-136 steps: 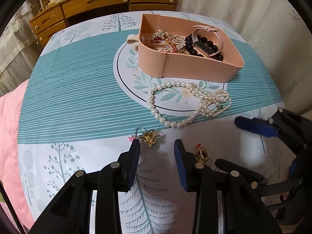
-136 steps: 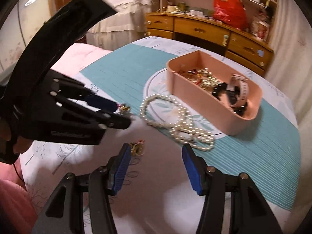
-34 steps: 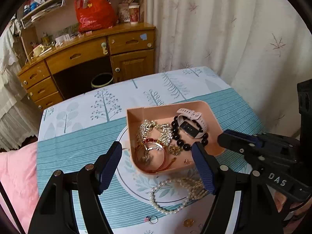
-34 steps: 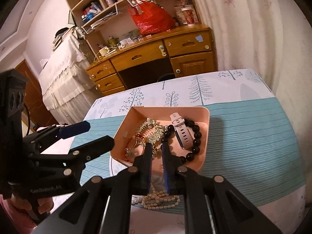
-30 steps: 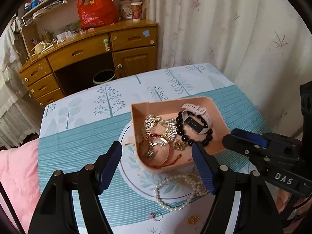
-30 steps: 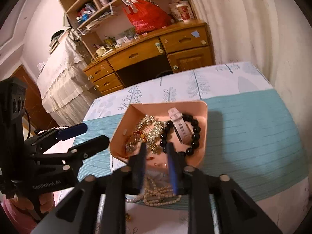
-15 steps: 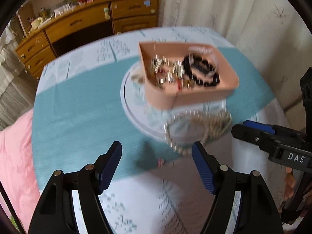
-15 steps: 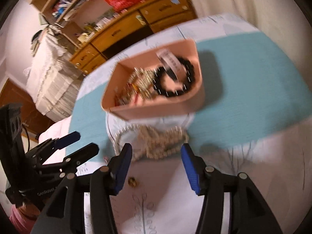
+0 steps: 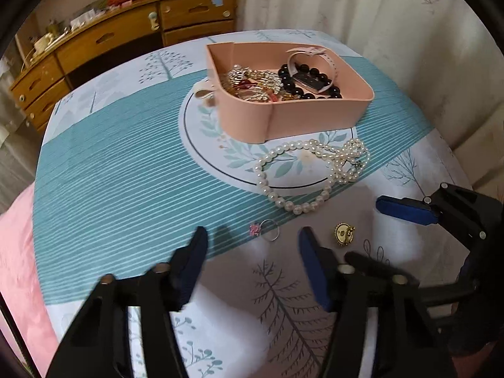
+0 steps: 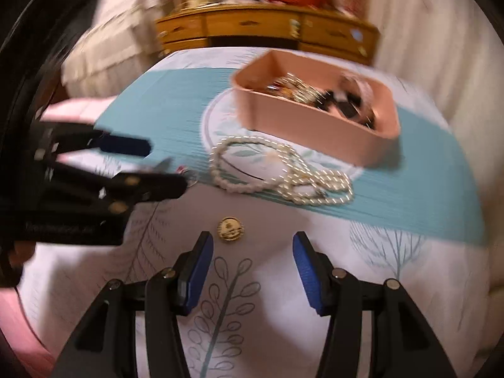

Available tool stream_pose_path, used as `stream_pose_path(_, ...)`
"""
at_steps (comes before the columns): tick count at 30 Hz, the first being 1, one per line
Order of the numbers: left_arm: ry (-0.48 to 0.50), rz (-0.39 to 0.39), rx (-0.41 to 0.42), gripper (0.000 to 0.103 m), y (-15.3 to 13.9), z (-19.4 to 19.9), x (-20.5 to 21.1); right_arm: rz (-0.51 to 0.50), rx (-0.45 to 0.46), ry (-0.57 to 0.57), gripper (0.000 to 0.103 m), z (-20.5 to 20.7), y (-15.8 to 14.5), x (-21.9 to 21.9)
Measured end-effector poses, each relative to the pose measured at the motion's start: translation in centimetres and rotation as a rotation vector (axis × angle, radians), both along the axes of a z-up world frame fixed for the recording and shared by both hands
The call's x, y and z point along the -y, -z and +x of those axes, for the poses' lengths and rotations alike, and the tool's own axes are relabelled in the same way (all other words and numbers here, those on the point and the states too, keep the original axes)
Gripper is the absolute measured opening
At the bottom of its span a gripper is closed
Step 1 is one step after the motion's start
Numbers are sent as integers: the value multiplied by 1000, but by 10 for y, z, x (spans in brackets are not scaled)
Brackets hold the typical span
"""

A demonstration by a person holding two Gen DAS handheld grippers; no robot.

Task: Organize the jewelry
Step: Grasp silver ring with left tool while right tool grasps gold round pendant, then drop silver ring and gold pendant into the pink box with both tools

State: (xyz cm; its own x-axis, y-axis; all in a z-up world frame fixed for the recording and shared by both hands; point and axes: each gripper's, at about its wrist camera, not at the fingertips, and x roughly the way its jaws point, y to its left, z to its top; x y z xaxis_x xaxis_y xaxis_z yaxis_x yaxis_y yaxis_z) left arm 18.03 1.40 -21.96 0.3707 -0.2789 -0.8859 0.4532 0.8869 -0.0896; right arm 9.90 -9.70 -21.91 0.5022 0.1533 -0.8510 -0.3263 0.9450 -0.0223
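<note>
I hold my left gripper low over the bench, its jaws closing with nothing between the pads yet; the small ring with a pink stone lies just beyond the fingertips, near the lower middle of the left wrist view, on the edge of the teal stripe. My right gripper stands about half open and empty, and the gold brooch sits just ahead of its left fingertip, in the lower middle of the right wrist view. The pearl necklace lies in a loose heap on the printed circle of the cloth, between these two small pieces and the pink tray, which sits upper middle and already carries a dark bead bracelet, a watch with a pale strap and a tangle of gold pieces. I judge this to be the approach for picking up the loose pieces, one for each gripper. Next, each gripper needs to come down so the pads straddle its piece, then close. The ring is thin and flat and could slip from the pads. The right wrist view is blurred, so fine detail there is uncertain.
</note>
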Motion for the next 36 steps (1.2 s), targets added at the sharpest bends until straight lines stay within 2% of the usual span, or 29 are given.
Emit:
stream_pose_path(3, 24, 4, 0, 47, 5, 1, 7, -14, 28, -50, 53, -3, 3, -9)
stream_pose_path(8, 53, 15, 10, 43, 10, -1, 15, -38, 40, -65, 53, -3, 4, -15)
stream_pose_path(10, 56, 28, 20, 39, 12, -2, 17, -39, 43, -62, 48, -3, 4, -14)
stream_pose_path(12, 66, 44, 33, 34, 12, -3, 20, -20, 37, -61, 38, -1, 5, -13)
stream_pose_path(14, 73, 47, 43, 23, 11, -3, 21, 4, 28, -61, 30, 0, 5, -12)
stream_pose_path(19, 72, 55, 51, 20, 10, -4, 22, 19, 9, -80, 20, 2, 5, -14)
stream_pose_path(28, 60, 63, 66, 19, 11, -5, 24, 74, -36, -41, 20, 8, 3, -9)
stream_pose_path(30, 56, 58, 48, 19, 10, -4, 23, 81, -43, -35, 19, 10, 3, -7)
stream_pose_path(31, 53, 49, 29, 19, 8, -2, 23, 84, -47, -29, 19, 10, 2, -5)
stream_pose_path(36, 18, 22, 62, 19, -8, 4, 21, 133, -56, 30, 19, 19, -8, 7)
